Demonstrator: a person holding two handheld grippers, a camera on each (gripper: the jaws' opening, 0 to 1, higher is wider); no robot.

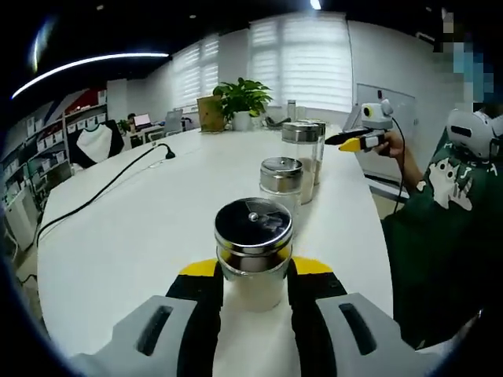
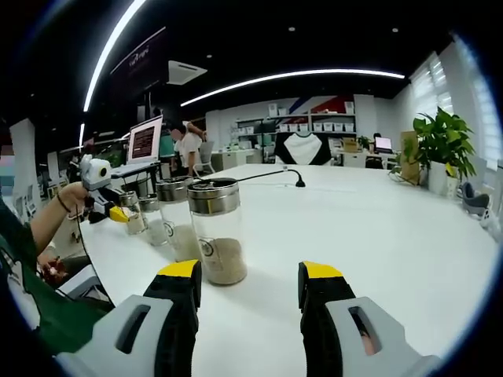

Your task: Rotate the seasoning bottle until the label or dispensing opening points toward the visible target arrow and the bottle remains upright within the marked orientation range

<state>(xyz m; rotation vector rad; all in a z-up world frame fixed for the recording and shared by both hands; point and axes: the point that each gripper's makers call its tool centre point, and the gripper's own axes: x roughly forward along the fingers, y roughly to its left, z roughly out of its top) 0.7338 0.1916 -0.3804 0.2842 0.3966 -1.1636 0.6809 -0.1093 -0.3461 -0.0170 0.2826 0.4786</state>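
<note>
Between our left fingers (image 1: 200, 302) we see a clear glass seasoning bottle (image 1: 254, 255) with a shiny brushed-metal lid (image 1: 253, 224). Beyond our fingertips, the white table (image 1: 157, 228) looks smooth and matt. The fingers seem matt black plastic, yellow-tipped.

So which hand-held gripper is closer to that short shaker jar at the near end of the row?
Left. The left hand-held gripper has the short shaker jar between its jaws. The right hand-held gripper is open at the row's other end, by the tall jar.
</note>
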